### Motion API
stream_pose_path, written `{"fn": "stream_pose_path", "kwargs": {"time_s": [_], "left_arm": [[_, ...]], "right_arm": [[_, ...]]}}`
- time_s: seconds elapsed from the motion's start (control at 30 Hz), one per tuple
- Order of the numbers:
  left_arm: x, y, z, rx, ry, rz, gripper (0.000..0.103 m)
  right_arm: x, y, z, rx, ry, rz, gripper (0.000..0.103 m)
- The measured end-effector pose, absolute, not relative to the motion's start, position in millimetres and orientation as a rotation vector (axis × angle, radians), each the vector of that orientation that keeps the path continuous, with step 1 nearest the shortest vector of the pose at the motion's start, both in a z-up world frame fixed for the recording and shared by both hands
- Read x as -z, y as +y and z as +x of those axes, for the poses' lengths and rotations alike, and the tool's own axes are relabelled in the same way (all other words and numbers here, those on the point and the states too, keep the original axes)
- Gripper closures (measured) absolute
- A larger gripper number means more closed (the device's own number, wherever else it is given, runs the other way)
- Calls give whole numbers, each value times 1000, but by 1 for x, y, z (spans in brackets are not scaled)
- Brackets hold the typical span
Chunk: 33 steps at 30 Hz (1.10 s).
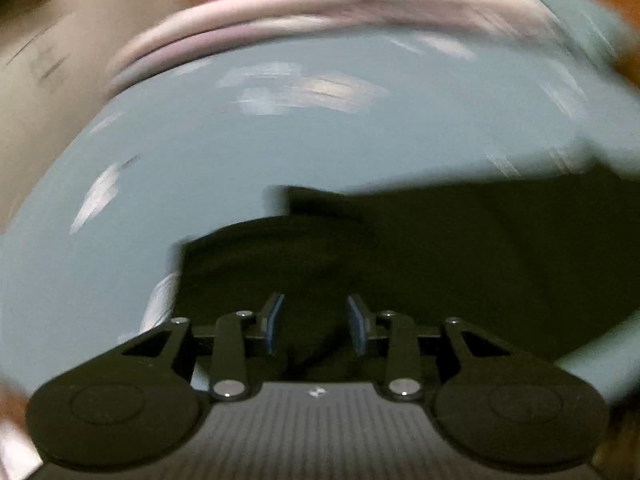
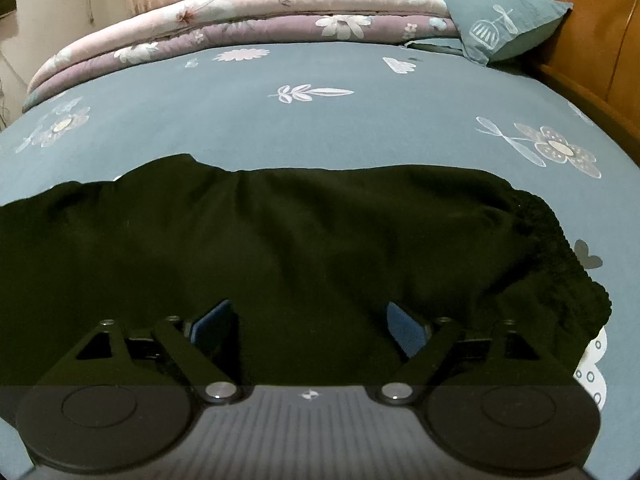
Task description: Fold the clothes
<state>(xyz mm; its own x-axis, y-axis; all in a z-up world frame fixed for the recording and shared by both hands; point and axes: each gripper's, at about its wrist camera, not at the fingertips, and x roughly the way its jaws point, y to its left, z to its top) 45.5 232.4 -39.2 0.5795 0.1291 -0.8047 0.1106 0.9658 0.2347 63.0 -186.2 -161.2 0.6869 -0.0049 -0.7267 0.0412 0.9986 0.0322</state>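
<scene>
Dark garment [image 2: 288,240] lies spread across the near half of a teal floral bedsheet [image 2: 320,128], ready for folding, as the right gripper [image 2: 308,328] hovers over it with jaws wide apart and the left gripper [image 1: 314,324] hangs part-open, gripping nothing.

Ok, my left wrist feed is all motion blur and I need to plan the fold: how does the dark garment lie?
Observer: The black garment lies spread sideways across the blue sheet.
Operator: Is the right gripper holding it?
Observer: No. The right gripper is over the cloth with its jaws wide open, gripping nothing.
Operator: What is at the far right?
Observer: A blue pillow beside the wooden headboard.
</scene>
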Motion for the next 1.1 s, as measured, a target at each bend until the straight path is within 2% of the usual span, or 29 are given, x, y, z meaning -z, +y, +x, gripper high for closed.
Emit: {"fn": "stream_pose_path", "kwargs": {"time_s": [0.17,0.43,0.63,0.67,0.73,1.1], "left_arm": [[77,190,77,49,1093,611,65],[107,193,102,36,1145,730,64],[102,196,112,44,1159,738,65],[102,197,114,41,1158,731,67],[99,200,116,29,1165,671,85],[23,286,80,-166,929,106,86]], "right_arm": [[160,-190,62,21,814,64,14],[158,-189,60,8,819,64,14],[134,-174,58,-70,791,115,14],[131,-170,57,-83,789,128,14],[127,-163,57,-103,784,153,14],[132,-127,58,-151,807,180,14]]}}
